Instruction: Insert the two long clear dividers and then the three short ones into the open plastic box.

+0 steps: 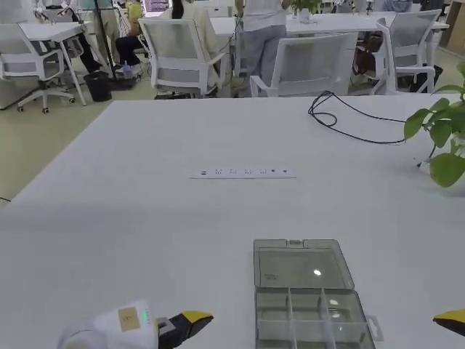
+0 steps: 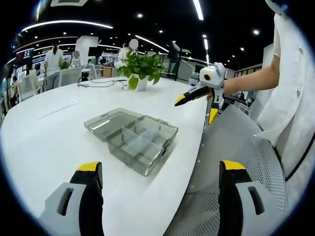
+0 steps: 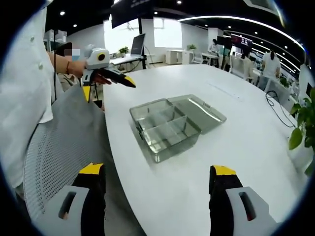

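Your left gripper [image 2: 160,169] and right gripper [image 3: 157,170] both had their jaws wide apart and empty, at the near edge of the tabletop [image 1: 145,218]. The open plastic box [image 1: 309,309] sat between them, lid laid flat, with clear dividers [image 1: 290,318] standing inside; I could not count all 5. You likely needed to press each one gently from above, checking that it sat level.

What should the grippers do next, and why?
Probably bring the right gripper closer to the box and check that the dividers sit properly. Dividers already stand inside it, and the right gripper and the left gripper are both open, empty and apart from it.
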Available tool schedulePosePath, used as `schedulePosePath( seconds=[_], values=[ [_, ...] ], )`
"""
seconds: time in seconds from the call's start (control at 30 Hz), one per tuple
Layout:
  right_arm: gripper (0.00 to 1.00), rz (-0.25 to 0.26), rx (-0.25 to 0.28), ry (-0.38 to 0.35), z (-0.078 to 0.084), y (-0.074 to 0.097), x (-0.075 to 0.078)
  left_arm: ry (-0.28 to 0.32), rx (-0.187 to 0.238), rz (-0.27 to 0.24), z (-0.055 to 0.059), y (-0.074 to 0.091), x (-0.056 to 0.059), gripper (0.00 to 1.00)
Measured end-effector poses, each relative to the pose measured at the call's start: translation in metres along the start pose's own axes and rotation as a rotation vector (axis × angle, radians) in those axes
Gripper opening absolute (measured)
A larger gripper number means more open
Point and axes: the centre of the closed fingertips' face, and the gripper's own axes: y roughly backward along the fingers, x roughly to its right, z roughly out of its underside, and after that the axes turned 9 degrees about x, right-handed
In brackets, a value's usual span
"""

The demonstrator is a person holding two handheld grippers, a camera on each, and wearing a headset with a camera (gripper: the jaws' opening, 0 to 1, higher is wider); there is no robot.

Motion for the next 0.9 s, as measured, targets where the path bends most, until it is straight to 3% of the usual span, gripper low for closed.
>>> schedulePosePath(
  seconds=[0.9],
  values=[
    [0.88,-0.019,-0.022,0.012,0.0026,-0.0016,0.0015,0.009,0.001,0.007,0.0027,-0.0014,0.0008,1.00]
  ],
)
